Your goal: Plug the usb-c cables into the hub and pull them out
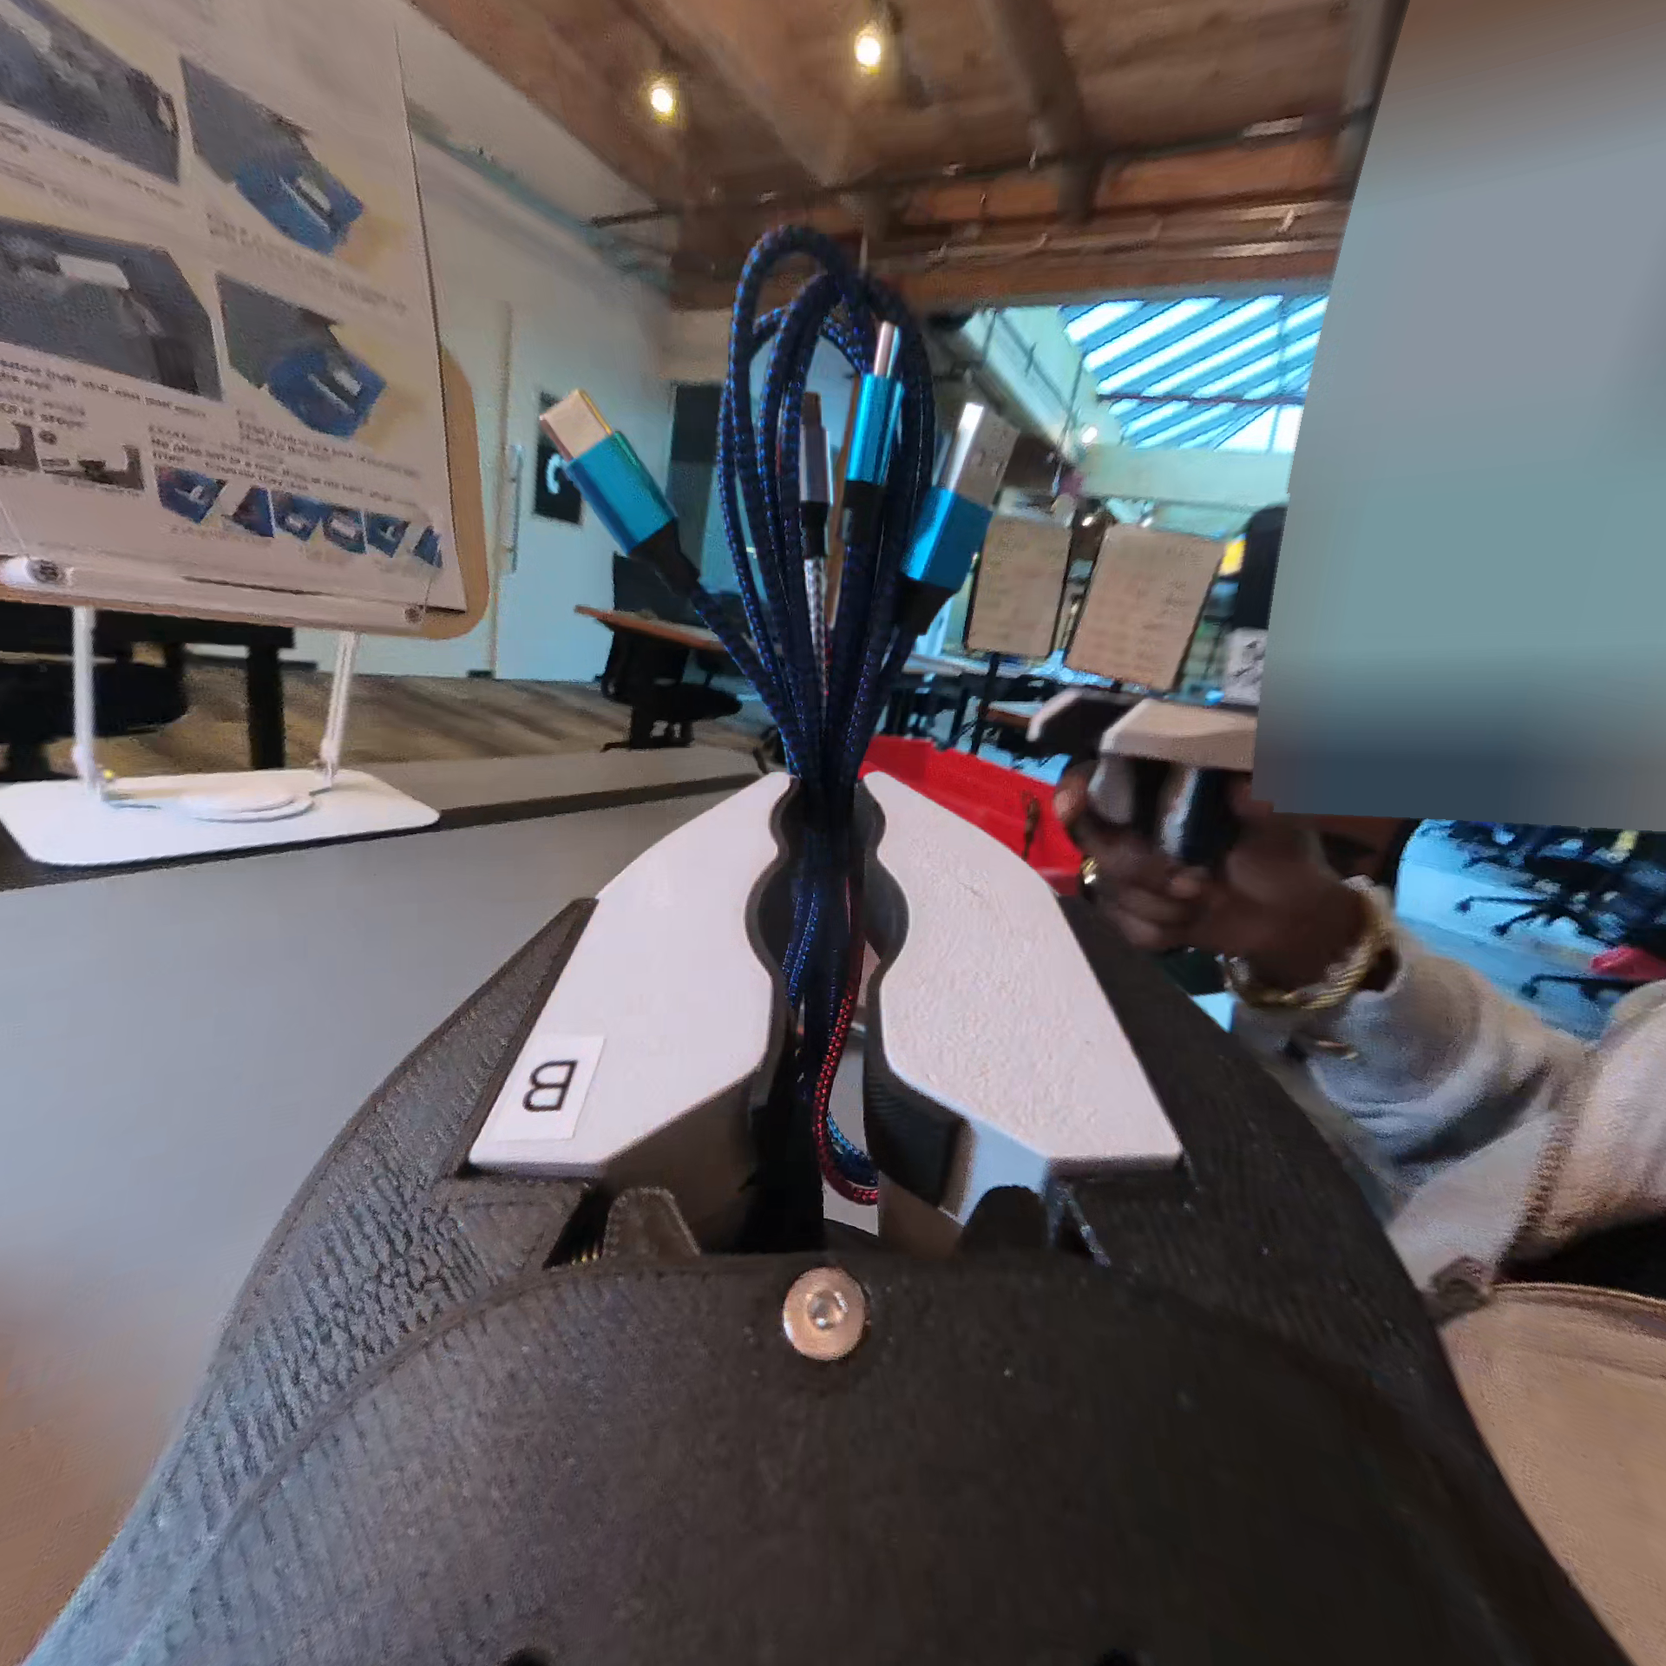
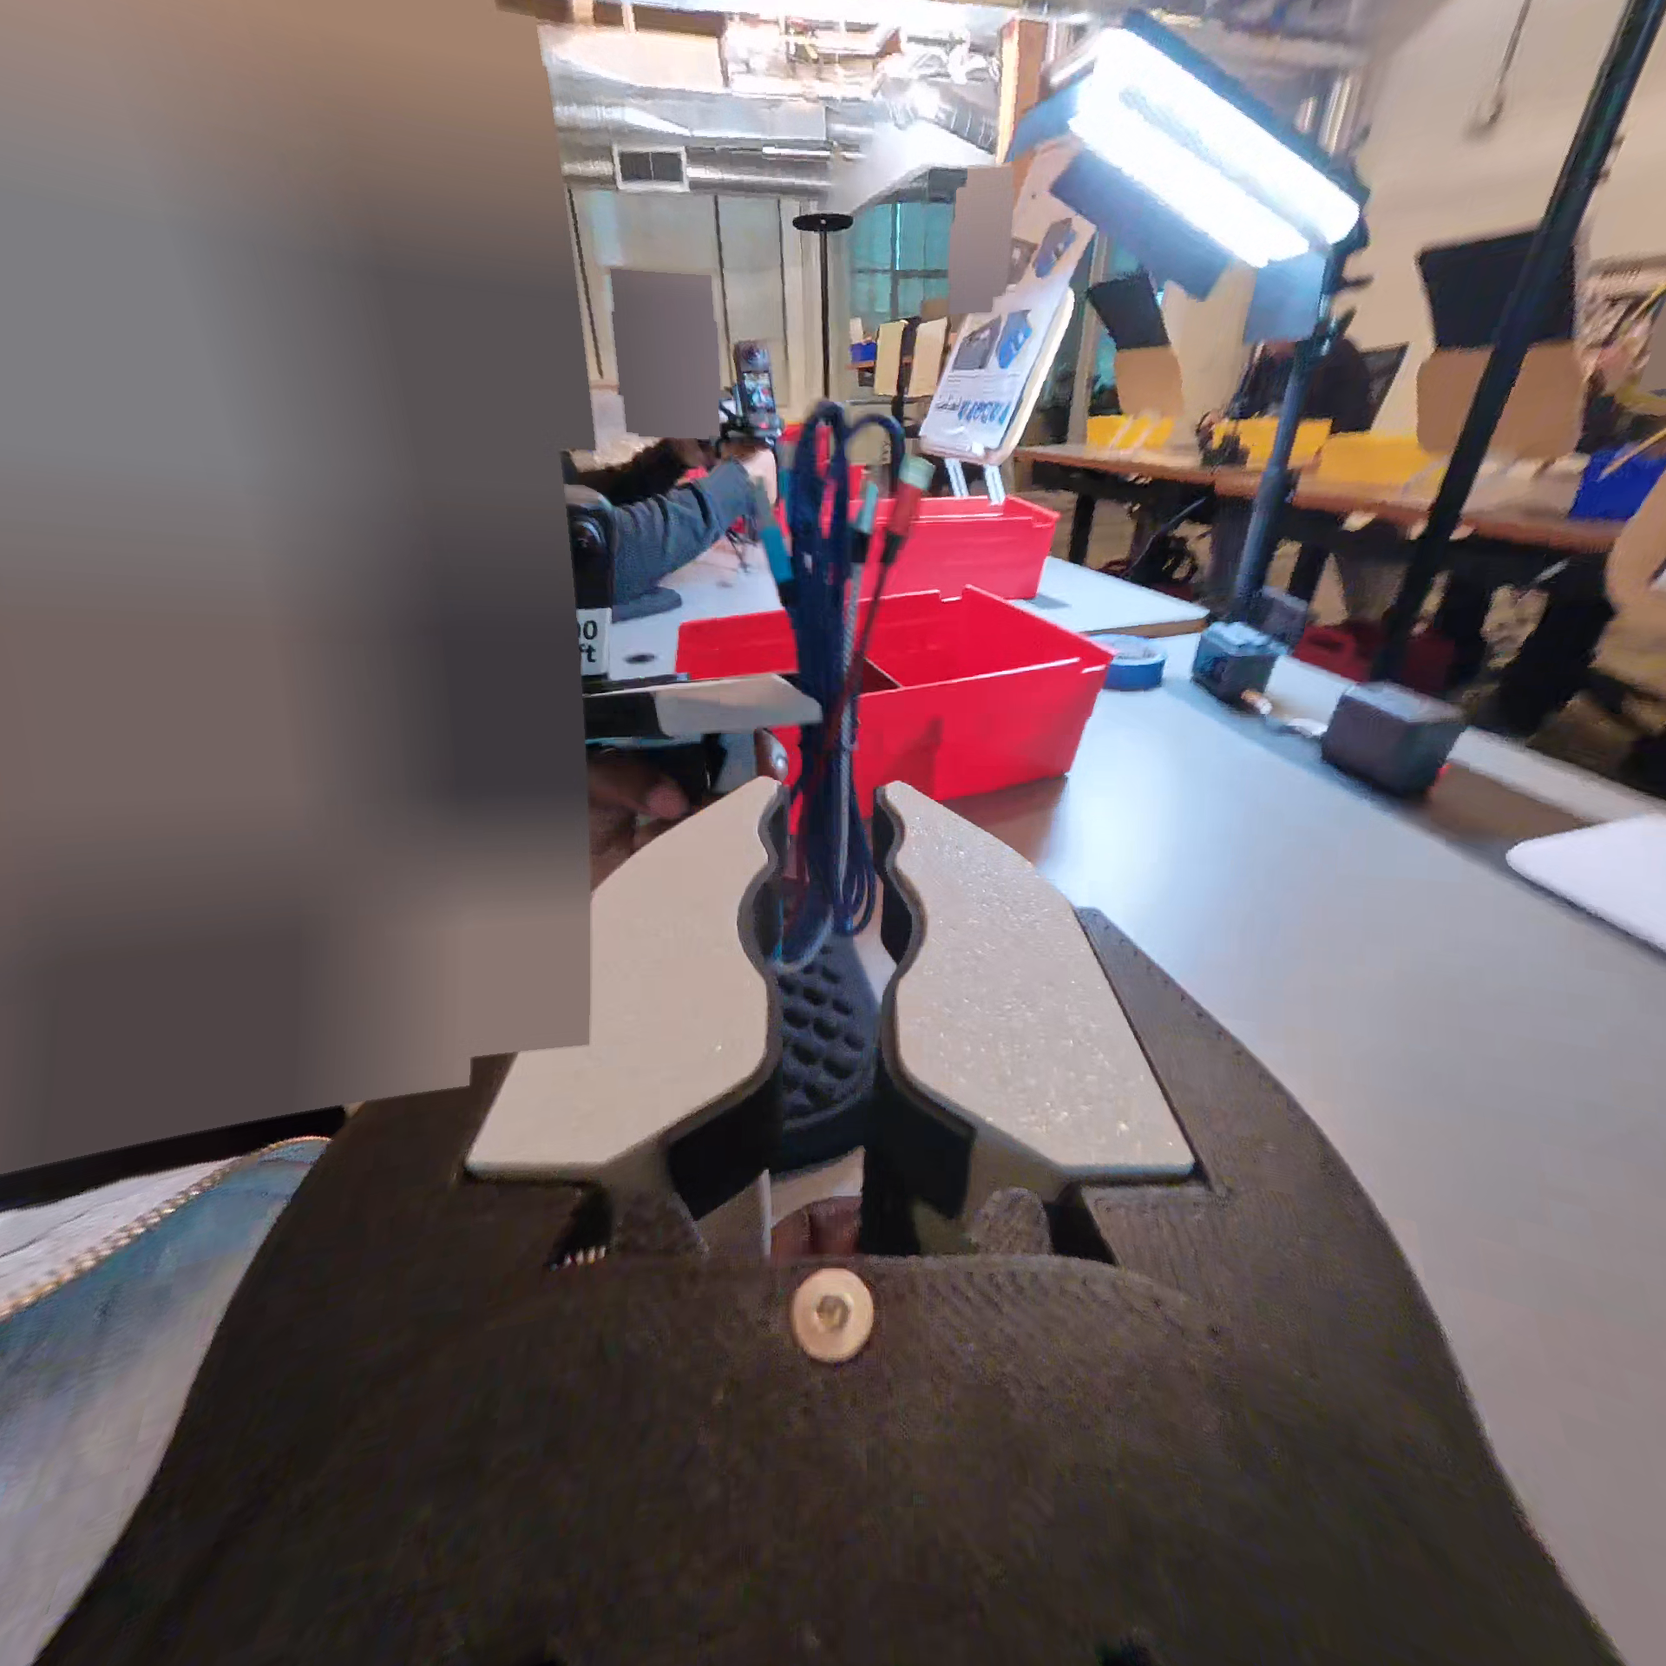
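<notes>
1. Far left: instruction board (image 1: 207, 297) on a white stand, set on the grey worktop (image 1: 270, 992). No hub is seen there.
2. Centre, left wrist view: left gripper (image 1: 825, 793) is pressed together on a bundle of blue braided cables (image 1: 816, 559), held upright off the worktop. Loops and several plugs stick up above the jaws, e.g. a blue-shelled plug (image 1: 617, 491) leaning left.
3. Right of bundle: right gripper (image 1: 1145, 793) is seen near, carried by a hand (image 1: 1199, 888), apart from the cables.
4. Right wrist view: right gripper (image 2: 829, 802) is partly spread, nothing judged pinched. The bundle (image 2: 834, 631) hangs in line w/ the gap, apparently just beyond the tips.
5. Behind the bundle: red bin (image 2: 992, 685) on the worktop; contents can't be told.
6. Progress, as judged: early. Cables are still bunched, no single plug is isolated, and the hub is not in view, so no plug-in is seen done. Left: separating a usb-c end, all insertions, all pull-outs.
</notes>
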Tool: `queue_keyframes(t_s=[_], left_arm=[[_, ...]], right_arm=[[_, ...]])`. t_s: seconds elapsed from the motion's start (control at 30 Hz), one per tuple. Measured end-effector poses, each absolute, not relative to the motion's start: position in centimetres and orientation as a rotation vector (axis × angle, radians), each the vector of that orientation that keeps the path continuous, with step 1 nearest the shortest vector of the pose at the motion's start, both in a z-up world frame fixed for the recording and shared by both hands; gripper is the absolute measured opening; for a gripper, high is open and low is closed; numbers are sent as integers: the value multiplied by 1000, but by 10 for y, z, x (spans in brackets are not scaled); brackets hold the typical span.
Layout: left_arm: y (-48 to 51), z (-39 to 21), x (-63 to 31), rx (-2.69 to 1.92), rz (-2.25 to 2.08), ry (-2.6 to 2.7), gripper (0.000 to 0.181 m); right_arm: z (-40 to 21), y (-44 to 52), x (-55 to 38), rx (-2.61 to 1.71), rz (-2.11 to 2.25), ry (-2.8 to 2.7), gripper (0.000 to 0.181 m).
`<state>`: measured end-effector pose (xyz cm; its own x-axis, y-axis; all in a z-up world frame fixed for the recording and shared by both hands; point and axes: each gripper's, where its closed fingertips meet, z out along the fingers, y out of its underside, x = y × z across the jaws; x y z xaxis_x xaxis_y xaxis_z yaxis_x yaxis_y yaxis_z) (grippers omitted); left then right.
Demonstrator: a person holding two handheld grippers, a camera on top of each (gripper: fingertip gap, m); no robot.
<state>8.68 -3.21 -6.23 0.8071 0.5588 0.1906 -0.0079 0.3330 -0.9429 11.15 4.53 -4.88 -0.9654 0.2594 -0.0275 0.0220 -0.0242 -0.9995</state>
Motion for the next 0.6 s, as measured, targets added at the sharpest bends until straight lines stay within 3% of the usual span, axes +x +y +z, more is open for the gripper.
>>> queue_keyframes(t_s=[0.2, 0.6], left_arm=[[-8, -77, 85, -1262, 435, -534, 10], [-16, -88, 65, -1377, 1315, -593, 10]], right_arm=[[-46, 30, 129, -78, 1872, -1939, 18], [-30, 11, 111, -383, 1869, -1651, 19]])
